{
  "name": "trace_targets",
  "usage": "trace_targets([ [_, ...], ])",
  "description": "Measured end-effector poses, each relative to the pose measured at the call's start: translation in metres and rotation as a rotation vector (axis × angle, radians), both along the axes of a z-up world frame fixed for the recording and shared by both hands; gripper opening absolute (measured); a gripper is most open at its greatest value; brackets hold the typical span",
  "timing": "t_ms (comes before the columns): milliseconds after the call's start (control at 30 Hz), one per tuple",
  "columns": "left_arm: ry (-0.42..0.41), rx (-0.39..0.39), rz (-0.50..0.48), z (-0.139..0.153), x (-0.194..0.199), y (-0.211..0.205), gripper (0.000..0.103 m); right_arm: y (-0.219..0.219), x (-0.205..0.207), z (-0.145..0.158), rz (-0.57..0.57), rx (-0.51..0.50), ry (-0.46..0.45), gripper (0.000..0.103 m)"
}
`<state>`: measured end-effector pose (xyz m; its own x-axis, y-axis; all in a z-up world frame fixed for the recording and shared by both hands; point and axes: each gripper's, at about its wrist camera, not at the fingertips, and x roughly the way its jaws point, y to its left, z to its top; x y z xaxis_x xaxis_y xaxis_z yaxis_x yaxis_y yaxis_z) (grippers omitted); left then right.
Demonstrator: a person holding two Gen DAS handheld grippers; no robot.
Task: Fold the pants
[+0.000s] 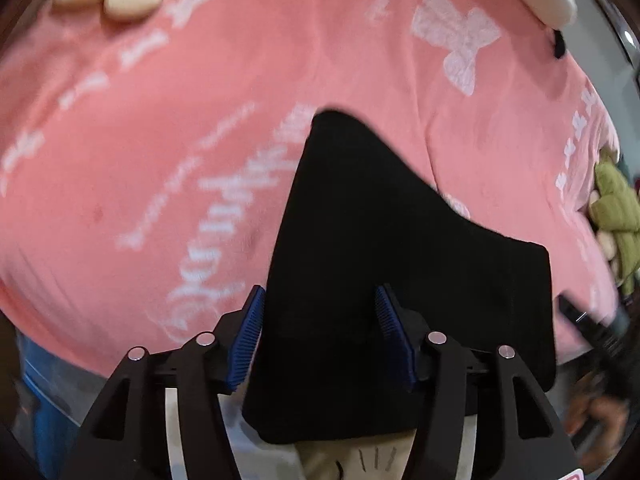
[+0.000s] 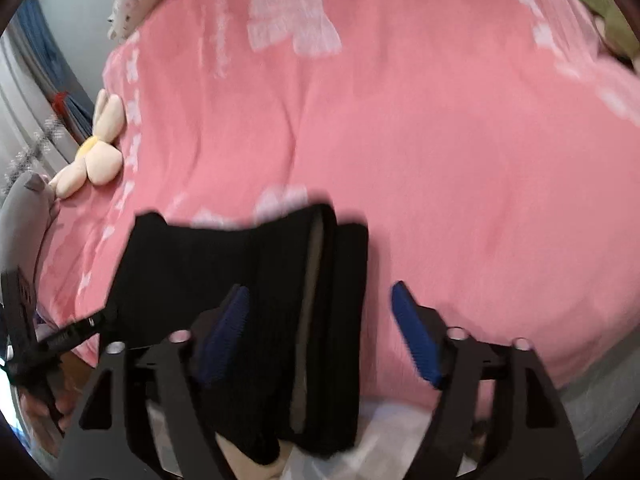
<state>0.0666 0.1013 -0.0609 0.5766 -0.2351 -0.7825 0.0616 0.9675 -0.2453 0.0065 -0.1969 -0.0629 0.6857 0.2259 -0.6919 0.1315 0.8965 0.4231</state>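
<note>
Pants (image 1: pixel 384 280) folded, long axis sideways on bedspread (image 1: pixel 160 140); both tongs (image 1: pixel 320 312) (image 2: pixel 320 320) agape, gripping nothing.

Left gripper (image 1: pixel 320 300), right gripper (image 2: pixel 320 300): jaws apart, angled downward

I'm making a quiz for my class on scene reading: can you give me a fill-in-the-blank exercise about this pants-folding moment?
1. The pants lying on the bed are ____ in colour.
2. The bedspread under them is ____ with white bow prints.
3. The pads of the left gripper and the right gripper are ____ in colour.
4. The jaws of both grippers stand ____, pressing on nothing.

Missing words: black; pink; blue; open
</note>
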Motion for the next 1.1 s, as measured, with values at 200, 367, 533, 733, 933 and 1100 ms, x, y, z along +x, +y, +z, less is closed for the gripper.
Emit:
trace_targets([
  [200, -0.087, 0.112, -0.061, 0.015, -0.012, -0.029, 0.069, 0.008, 0.07, -0.015, 0.087, -0.037, 0.003, 0.067],
  [367, -0.093, 0.161, -0.085, 0.01, -0.024, -0.032, 0.073, 0.035, 0.074, 0.011, 0.219, 0.008, -0.048, 0.028],
  [533, -0.052, 0.127, -0.065, 0.002, -0.02, -0.026, 0.074, 0.025, 0.058, 0.038, 0.167, -0.13, -0.127, 0.035],
  [733, -0.015, 0.09, -0.053, -0.002, -0.022, -0.023, 0.077, -0.009, 0.017, -0.013, 0.012, 0.077, 0.026, 0.046],
  [933, -0.009, 0.131, -0.058, -0.007, -0.026, -0.03, 0.079, 0.032, -0.036, -0.005, 0.081, 0.079, 0.041, 0.047],
  [1100, -0.001, 0.17, -0.055, -0.008, -0.029, -0.039, 0.079, 0.065, -0.03, -0.027, 0.132, -0.039, 0.091, 0.051],
])
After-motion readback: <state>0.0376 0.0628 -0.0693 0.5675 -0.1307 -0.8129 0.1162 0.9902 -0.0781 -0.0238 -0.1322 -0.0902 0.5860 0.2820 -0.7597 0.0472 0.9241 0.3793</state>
